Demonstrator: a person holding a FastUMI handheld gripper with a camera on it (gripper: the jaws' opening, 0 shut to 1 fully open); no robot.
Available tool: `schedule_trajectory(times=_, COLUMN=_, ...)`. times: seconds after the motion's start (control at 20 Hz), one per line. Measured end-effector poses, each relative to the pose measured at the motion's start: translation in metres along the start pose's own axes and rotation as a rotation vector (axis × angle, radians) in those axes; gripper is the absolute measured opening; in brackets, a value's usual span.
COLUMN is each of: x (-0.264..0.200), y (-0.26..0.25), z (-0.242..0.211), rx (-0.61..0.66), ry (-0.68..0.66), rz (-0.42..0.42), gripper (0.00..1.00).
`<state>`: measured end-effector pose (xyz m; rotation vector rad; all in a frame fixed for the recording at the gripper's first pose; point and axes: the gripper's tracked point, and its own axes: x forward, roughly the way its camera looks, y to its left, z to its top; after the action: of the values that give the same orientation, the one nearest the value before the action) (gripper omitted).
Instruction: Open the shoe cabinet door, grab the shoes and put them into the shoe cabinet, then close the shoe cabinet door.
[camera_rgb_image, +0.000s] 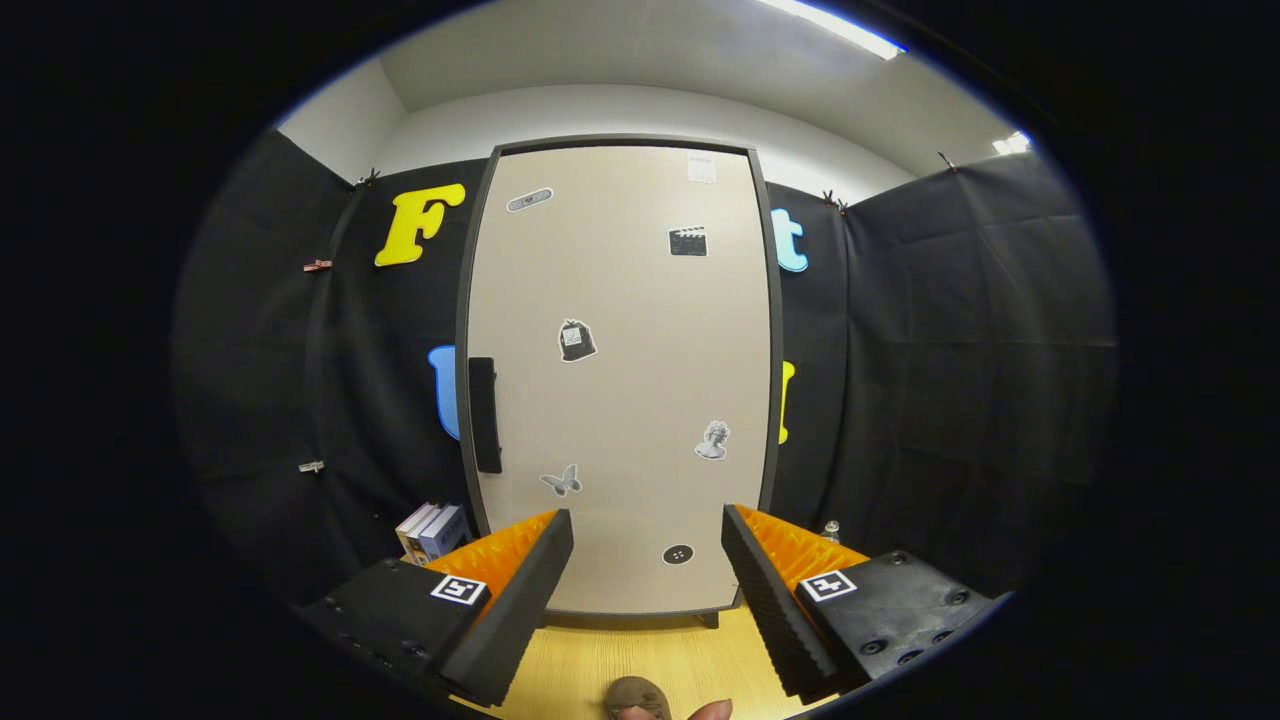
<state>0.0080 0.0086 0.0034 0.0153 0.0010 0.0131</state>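
Note:
A tall beige shoe cabinet (620, 380) stands straight ahead, beyond my fingers, with its door shut. The door carries several small stickers and a black vertical handle (485, 415) near its left edge. My gripper (648, 535) is open, with its orange-and-black fingers (520, 590) spread wide and nothing between them. It hangs well short of the door, roughly level with the door's lower part. Below the fingers, on the wooden floor (640, 660), the brown toe of a shoe (636, 694) shows, with a fingertip (712, 710) beside it.
Several books (432, 530) stand on the floor just left of the cabinet's foot. A small bottle (830, 528) sits to its right, behind the right finger. Black cloth walls close in on both sides of the cabinet.

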Motion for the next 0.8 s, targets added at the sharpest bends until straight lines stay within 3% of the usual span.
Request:
schedule_trajectory(times=0.45, x=0.055, y=0.086, z=0.043, rx=0.014, ry=-0.067, rz=0.096, gripper=0.98)
schedule_trajectory(times=0.8, x=0.131, y=0.146, z=0.018, rx=0.02, ry=0.008, rz=0.139, gripper=0.98)
